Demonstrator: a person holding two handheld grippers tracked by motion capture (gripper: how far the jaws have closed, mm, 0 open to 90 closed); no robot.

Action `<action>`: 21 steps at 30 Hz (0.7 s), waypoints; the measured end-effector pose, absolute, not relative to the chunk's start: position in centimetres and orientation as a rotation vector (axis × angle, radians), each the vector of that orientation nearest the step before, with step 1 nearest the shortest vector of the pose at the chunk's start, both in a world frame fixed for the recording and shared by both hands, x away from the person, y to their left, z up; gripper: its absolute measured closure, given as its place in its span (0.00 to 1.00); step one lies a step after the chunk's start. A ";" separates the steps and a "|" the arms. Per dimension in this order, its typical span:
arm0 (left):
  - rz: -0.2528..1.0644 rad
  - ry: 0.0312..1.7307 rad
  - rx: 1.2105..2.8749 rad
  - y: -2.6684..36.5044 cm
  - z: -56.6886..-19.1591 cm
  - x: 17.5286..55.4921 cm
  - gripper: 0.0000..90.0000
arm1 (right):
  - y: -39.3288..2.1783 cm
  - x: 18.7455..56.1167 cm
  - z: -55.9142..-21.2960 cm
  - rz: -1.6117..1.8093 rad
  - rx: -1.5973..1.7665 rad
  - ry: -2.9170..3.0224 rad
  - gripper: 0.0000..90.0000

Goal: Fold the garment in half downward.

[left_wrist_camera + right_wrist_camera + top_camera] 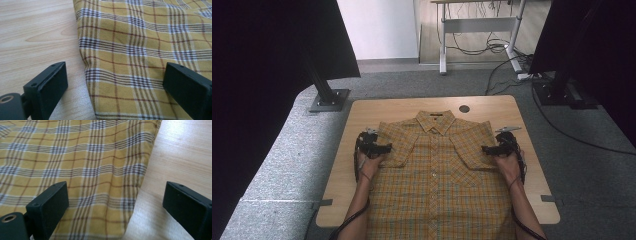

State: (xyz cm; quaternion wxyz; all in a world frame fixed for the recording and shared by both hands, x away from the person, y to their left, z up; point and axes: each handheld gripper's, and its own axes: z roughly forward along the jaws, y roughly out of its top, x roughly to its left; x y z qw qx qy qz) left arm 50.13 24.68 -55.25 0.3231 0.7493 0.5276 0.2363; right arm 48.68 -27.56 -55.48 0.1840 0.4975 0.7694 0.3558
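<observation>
A yellow plaid shirt (437, 165) lies flat, front up, collar toward the far edge of the wooden table (342, 170). My left gripper (384, 148) is at the shirt's left folded sleeve edge, open; in the left gripper view its jaws straddle the shirt (140, 50) edge, one over wood, one over cloth. My right gripper (486, 149) is at the right sleeve edge, open; in the right gripper view the shirt (75, 160) edge runs between its jaws. Neither holds anything.
A round grommet hole (464, 108) sits in the table near its far edge. Black stand bases (329, 100) stand on the grey carpet left and right. A desk frame with cables (482, 45) is farther back.
</observation>
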 end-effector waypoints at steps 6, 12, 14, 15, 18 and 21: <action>0.620 1.384 1.966 24.7 -55.3 50.1 0.07 | -27.4 49.5 -55.8 0.992 1.402 2.172 0.06; 0.621 1.385 1.966 24.7 -55.3 50.1 0.07 | -26.5 49.7 -55.9 0.966 1.353 2.188 0.06; 0.620 1.385 1.966 24.7 -55.2 50.1 0.07 | -26.4 49.6 -56.1 0.980 1.340 2.180 0.07; 0.620 1.384 1.966 24.7 -55.2 50.1 0.07 | -26.5 49.6 -56.1 0.985 1.338 2.172 0.08; 0.617 1.361 1.967 24.7 -55.2 50.0 0.10 | -26.4 49.2 -56.0 1.020 1.318 2.163 0.26; 0.612 1.312 1.966 24.7 -55.1 49.6 0.23 | -26.3 48.8 -55.9 1.050 1.295 2.165 0.46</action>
